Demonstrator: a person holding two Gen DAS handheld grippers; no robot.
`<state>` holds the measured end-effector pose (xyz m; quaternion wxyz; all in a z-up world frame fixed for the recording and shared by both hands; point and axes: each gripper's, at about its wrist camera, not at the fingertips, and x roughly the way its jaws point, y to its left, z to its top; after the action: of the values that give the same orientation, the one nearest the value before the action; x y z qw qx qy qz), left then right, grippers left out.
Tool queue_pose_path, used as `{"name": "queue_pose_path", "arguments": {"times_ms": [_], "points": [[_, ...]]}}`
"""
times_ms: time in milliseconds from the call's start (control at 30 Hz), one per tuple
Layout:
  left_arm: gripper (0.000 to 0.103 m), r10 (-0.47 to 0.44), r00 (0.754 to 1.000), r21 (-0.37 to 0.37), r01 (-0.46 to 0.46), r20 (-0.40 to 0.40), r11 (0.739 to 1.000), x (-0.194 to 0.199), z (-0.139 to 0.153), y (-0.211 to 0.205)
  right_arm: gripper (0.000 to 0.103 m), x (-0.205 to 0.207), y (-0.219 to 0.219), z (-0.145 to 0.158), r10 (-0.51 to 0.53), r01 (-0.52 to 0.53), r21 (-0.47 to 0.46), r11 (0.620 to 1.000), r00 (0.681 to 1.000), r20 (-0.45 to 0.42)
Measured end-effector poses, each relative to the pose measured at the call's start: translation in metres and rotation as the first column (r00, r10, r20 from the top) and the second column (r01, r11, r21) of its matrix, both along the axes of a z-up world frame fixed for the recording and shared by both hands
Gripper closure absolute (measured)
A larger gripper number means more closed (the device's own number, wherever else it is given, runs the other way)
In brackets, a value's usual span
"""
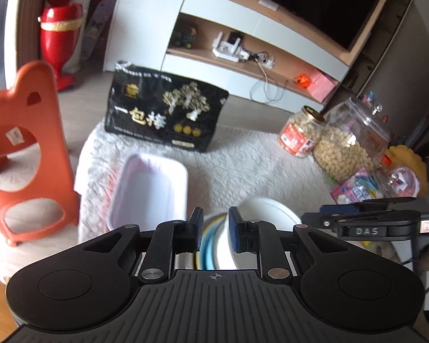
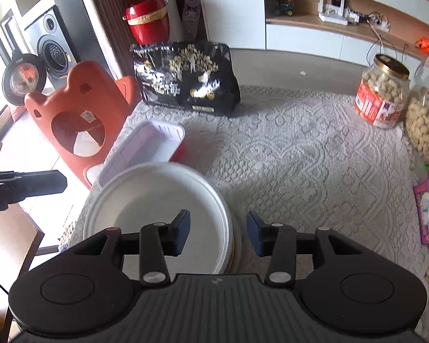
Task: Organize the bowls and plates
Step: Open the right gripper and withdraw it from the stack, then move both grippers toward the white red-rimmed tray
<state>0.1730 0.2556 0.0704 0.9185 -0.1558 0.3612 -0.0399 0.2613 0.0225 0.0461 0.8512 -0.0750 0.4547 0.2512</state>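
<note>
The left gripper (image 1: 213,230) hangs with its blue-padded jaws drawn close, a narrow gap between them, over the blurred rims of a stack of plates (image 1: 211,243); whether the pads pinch a rim I cannot tell. The right gripper (image 2: 218,233) stands partly open and empty, straddling the edge of the round white disposable plate (image 2: 157,197) that tops the stack on the white lace tablecloth (image 2: 300,157), just beside a white rectangular plastic tray (image 2: 148,143).

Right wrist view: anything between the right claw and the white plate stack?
Nothing visible. The right claw hangs open straddling the near right rim of the round white paper plate, which tops the stack. The rectangular white plastic tray lies behind the stack, out of the way.
</note>
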Motion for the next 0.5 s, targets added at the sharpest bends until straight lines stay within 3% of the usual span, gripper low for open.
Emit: {"name": "queue_pose_path", "arguments": {"times_ms": [67, 167, 233, 367, 433, 500], "points": [[0.082, 0.062, 0.998, 0.088, -0.063, 0.017, 0.994, 0.009, 0.0, 0.01, 0.044, 0.007, 0.008, 0.011, 0.01, -0.011, 0.034, 0.999, 0.999, 0.035], [0.082, 0.168, 0.986, 0.19, -0.166, 0.006, 0.968, 0.033, -0.015, 0.026, 0.042, 0.025, 0.032, 0.022, 0.022, -0.024, 0.053, 0.998, 0.999, 0.033], [0.082, 0.184, 0.982, 0.17, -0.173, -0.049, 0.97, 0.056, -0.034, 0.04, 0.042, 0.038, 0.054, 0.021, 0.038, -0.037, 0.038, 0.999, 0.999, -0.007], [0.082, 0.155, 0.968, 0.088, -0.14, -0.197, 0.986, 0.098, -0.077, 0.058, 0.042, 0.072, 0.103, -0.002, 0.03, -0.031, -0.005, 1.0, 0.983, -0.18], [0.082, 0.157, 0.958, 0.094, -0.138, -0.238, 0.986, 0.108, -0.092, 0.061, 0.042, 0.084, 0.125, -0.016, 0.031, -0.039, -0.028, 0.999, 0.969, -0.244], [0.082, 0.17, 0.954, 0.113, -0.146, -0.248, 0.983, 0.111, -0.101, 0.062, 0.042, 0.09, 0.147, -0.026, 0.025, -0.044, -0.072, 0.996, 0.97, -0.243]]}}
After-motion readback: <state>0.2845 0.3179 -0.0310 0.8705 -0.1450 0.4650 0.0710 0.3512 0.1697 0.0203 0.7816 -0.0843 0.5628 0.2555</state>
